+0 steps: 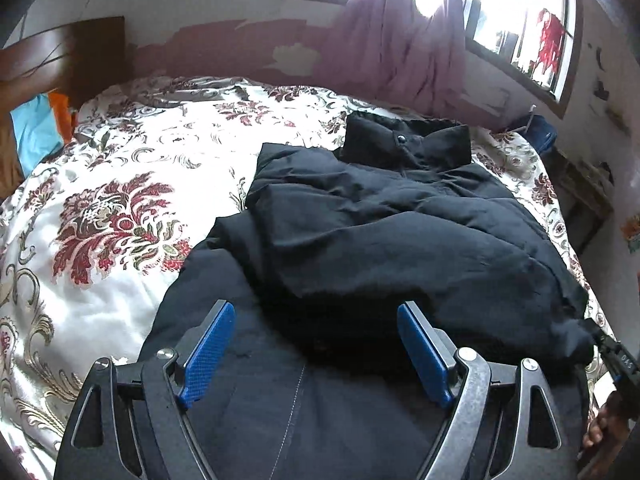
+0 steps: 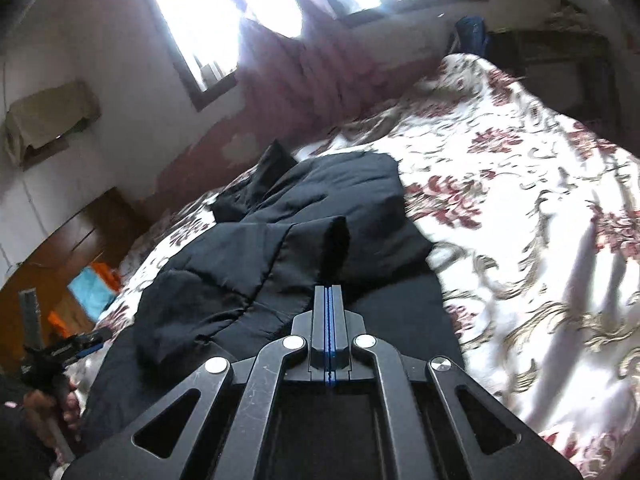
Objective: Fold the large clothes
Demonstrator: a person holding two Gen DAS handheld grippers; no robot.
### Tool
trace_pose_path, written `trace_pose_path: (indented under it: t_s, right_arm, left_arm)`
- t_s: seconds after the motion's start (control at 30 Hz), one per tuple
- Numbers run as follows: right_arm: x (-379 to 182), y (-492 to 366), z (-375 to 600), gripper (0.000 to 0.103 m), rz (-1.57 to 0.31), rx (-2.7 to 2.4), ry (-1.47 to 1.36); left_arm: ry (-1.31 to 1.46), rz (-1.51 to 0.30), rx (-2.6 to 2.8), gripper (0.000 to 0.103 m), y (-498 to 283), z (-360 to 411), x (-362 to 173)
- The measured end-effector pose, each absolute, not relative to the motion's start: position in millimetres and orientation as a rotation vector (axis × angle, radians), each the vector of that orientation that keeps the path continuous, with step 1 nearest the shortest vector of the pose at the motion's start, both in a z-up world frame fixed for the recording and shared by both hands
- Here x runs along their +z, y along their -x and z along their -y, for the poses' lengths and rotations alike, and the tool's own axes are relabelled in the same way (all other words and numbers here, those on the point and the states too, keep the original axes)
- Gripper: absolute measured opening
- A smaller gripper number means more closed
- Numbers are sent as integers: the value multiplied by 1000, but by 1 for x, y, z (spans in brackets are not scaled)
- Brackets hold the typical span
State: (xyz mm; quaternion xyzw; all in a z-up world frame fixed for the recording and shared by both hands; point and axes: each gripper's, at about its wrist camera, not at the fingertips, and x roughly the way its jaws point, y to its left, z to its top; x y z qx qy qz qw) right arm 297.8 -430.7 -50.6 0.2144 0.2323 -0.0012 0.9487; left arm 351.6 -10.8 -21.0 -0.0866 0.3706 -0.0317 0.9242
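Observation:
A large black padded jacket [image 1: 400,220] lies on a bed with a white, red-flowered cover [image 1: 132,184], collar at the far end. One sleeve lies folded across its body. My left gripper [image 1: 316,320] is open, its blue pads [image 1: 208,356] spread just above the jacket's near hem. In the right wrist view my right gripper [image 2: 329,289] is shut on the cuff end of the sleeve [image 2: 320,240] and holds it over the jacket [image 2: 340,184]. The right gripper also shows at the right edge of the left wrist view [image 1: 616,356].
A wooden headboard [image 1: 64,56] with blue and orange cloth [image 1: 36,128] stands at the bed's left end. A purple curtain [image 1: 400,40] hangs under bright windows behind the bed. A dark side table [image 1: 580,184] stands at the far right. My left hand-held gripper shows at lower left [image 2: 52,356].

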Motion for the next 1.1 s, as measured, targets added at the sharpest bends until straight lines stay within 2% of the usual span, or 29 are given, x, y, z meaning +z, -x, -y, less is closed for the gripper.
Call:
trace_pose_path:
  t_s: [0.17, 0.3, 0.37, 0.4, 0.43, 0.5, 0.53, 0.67, 0.73, 0.87, 0.9, 1.03, 1.1]
  right_arm:
    - [-62, -305, 431, 1, -557, -90, -400]
    - [-55, -292, 441, 3, -500, -120, -432]
    - [-48, -286, 438, 17, -451, -108, -414]
    - [-43, -282, 434, 35, -430, -87, -401]
    - [-39, -280, 429, 47, -411, -62, -383]
    - [-34, -281, 416, 48, -415, -16, -326]
    - [-35, -285, 408, 48, -446, -9, -281]
    - [-55, -308, 392, 47, -630, -40, -185]
    - [-54, -306, 400, 48, -636, -70, -218]
    - [-42, -294, 409, 48, -597, -73, -265]
    - [-38, -291, 406, 50, -583, -67, -271]
    - [-18, -258, 393, 74, -486, -37, -260]
    - [-10, -232, 387, 80, -437, -14, -273]
  left_arm:
    - [172, -755, -96, 82, -363, 26, -25]
    - [137, -820, -107, 82, -383, 49, -41]
    - [106, -872, -89, 82, -395, 61, -55]
    - [98, -883, -85, 83, -398, 65, -61]
    - [96, -892, -83, 83, -400, 66, -65]
    - [108, -906, -83, 85, -401, 67, -71]
    - [122, -910, -75, 90, -402, 65, -74]
    - [194, -932, -77, 98, -403, 56, -81]
    - [226, -947, -71, 102, -404, 51, -86]
    - [221, -951, -56, 102, -400, 53, -84]
    - [224, -950, -48, 102, -397, 53, -81]
    - [272, -921, -78, 102, -375, 51, -64]
    - [303, -911, -102, 102, -358, 52, -51]
